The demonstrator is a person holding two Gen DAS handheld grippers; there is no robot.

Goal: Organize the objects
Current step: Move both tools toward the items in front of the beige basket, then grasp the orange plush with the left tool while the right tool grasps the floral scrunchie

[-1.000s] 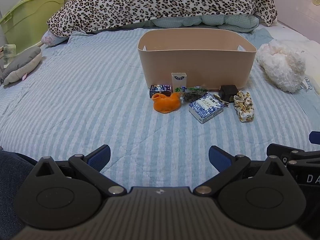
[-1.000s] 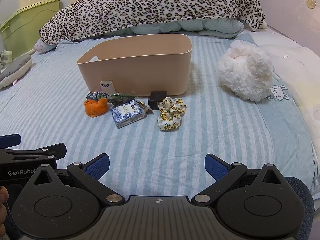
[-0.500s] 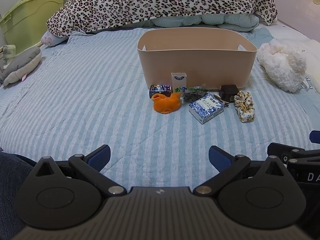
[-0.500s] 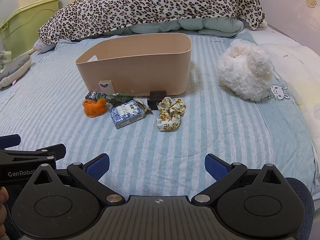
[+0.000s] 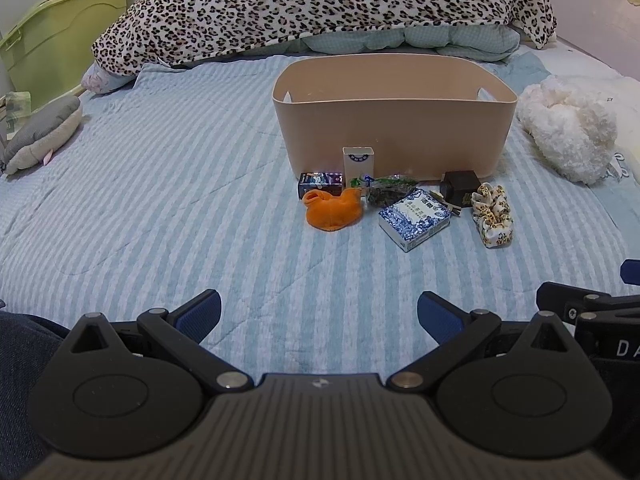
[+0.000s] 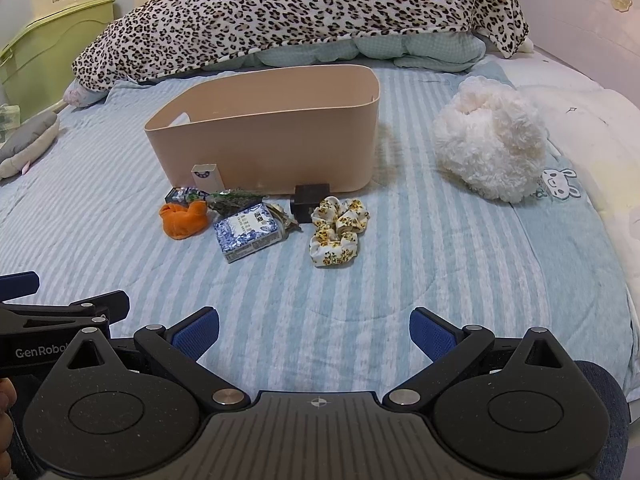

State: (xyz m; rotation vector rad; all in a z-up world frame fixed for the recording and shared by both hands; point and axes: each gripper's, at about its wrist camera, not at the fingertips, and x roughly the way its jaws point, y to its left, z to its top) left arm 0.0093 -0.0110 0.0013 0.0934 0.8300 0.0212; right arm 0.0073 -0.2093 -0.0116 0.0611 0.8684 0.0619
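Note:
A beige bin stands on the striped bed. In front of it lie an orange cloth toy, a blue-white patterned box, a floral scrunchie, a black cube, a small white carton, a dark flat box and a green packet. My left gripper and right gripper are both open and empty, well short of the items.
A leopard-print duvet lies behind the bin. A fluffy white plush sits to the right. A grey plush and a green storage box are at the left edge.
Both views have edged slightly closer to the items. The grippers stay open.

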